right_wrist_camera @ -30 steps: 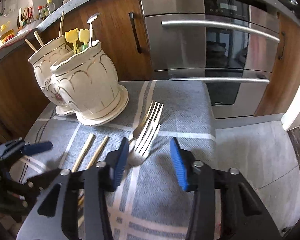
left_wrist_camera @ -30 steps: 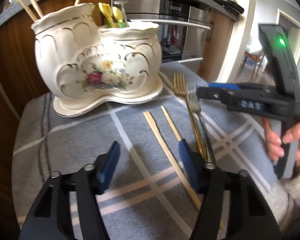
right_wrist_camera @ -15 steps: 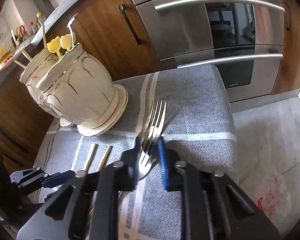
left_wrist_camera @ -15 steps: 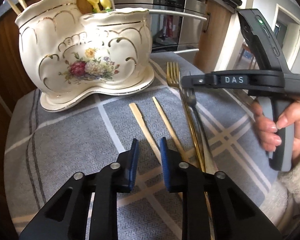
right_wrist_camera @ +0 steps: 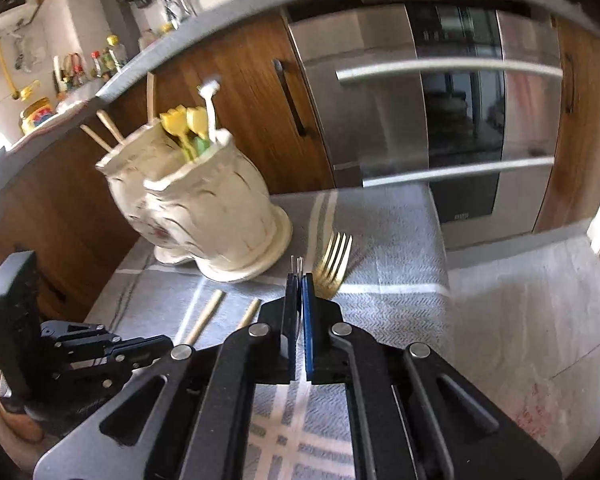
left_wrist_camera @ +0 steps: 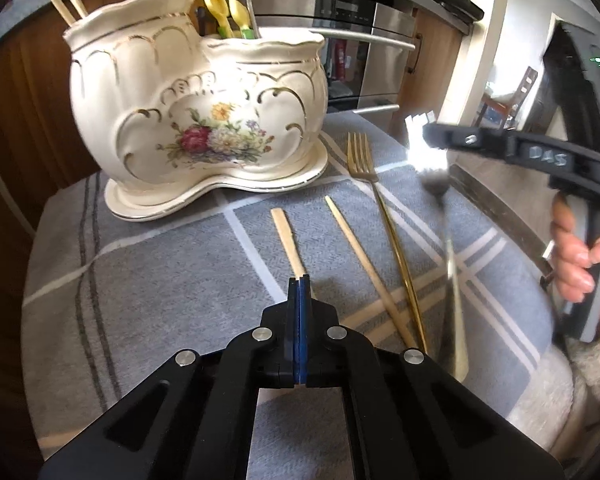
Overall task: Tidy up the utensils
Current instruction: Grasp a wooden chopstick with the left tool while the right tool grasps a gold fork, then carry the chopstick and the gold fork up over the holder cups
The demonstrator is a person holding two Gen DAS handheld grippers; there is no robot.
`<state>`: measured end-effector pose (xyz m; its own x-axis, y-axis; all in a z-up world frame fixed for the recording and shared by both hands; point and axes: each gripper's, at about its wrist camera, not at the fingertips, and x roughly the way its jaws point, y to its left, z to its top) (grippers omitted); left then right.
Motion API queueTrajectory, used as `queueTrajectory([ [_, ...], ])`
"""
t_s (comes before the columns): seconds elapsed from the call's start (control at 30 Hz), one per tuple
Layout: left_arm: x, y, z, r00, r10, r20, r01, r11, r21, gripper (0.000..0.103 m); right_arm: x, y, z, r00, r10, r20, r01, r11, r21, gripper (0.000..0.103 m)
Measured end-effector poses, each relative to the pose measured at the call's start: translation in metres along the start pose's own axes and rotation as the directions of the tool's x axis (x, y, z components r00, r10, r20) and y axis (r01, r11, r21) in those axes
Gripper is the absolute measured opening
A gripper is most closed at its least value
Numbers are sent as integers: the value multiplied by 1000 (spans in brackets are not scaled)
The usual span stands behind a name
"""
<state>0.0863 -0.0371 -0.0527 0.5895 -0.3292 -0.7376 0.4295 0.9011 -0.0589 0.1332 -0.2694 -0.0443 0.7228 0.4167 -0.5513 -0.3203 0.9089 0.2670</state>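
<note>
A cream floral ceramic holder (left_wrist_camera: pixel 204 120) (right_wrist_camera: pixel 204 208) stands at the back of the grey checked cloth (left_wrist_camera: pixel 160 264), with chopsticks and yellow utensils in it. My left gripper (left_wrist_camera: pixel 299 280) is shut on the near end of a wooden chopstick (left_wrist_camera: pixel 286 236) that lies on the cloth. A second chopstick (left_wrist_camera: pixel 364 248) and a gold fork (left_wrist_camera: pixel 380 216) (right_wrist_camera: pixel 334 268) lie to its right. My right gripper (right_wrist_camera: pixel 299 278) (left_wrist_camera: pixel 426 136) is shut on a silver fork (left_wrist_camera: pixel 424 156), held above the cloth; its tines (right_wrist_camera: pixel 298 264) poke out past the pads.
A person's hand (left_wrist_camera: pixel 580 256) holds the right gripper's handle. Behind the table are wooden cabinets (right_wrist_camera: pixel 240 80) and a steel oven (right_wrist_camera: pixel 440 120). The table's right edge drops to the floor (right_wrist_camera: pixel 520 300). The left gripper's body (right_wrist_camera: pixel 80 348) is low at the left.
Both grippers went from open to shut. The left closed on the left chopstick. The right closed on the silver fork and lifted it off the cloth, away from the gold fork.
</note>
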Motion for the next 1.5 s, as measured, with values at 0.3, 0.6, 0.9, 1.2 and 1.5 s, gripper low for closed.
queueTrajectory([
  [0.3, 1, -8, 3, 999, -13, -35, 13, 1000, -18, 16, -52, 23, -3, 991, -8, 136, 18, 997, -73, 2],
  [0.6, 21, -19, 3, 993, 112, -44, -110, 992, 62, 8, -90, 44, 1, 964, -40, 262, 77, 988, -131, 2],
  [0.9, -9, 2, -3, 997, 44, 61, -47, 997, 56, 6, -100, 48, 12, 947, -100, 304, 146, 980, -133, 2],
  [1.2, -75, 20, 19, 958, -10, 287, 0, 999, 35, 6, -101, 65, 46, 928, -99, 360, 170, 970, -172, 2],
  [1.5, -122, 56, 95, 838, -42, 544, 66, 998, -24, 6, -93, 88, 103, 894, -92, 438, 186, 967, -176, 2],
])
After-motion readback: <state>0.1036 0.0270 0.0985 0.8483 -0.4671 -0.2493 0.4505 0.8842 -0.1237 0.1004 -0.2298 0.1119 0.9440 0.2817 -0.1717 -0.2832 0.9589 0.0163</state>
